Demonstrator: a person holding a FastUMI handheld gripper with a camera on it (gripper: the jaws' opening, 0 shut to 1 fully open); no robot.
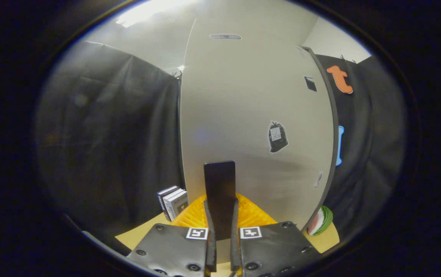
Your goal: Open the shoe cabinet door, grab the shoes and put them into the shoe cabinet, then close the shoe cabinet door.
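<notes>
The white shoe cabinet door stands upright just ahead of me, with a few small stickers on its face. A flat black handle sticks out from the door's lower part and runs back between my fingers. My gripper is shut on this handle, one finger pressed against each side. A dark strip runs down the door's right edge. Whether the door is ajar or fully shut against the cabinet cannot be told from here.
A few small upright boxes stand on the tan surface left of the door's foot. A round red-and-green watermelon-like piece lies at the door's lower right corner. Black cloth walls hang on both sides.
</notes>
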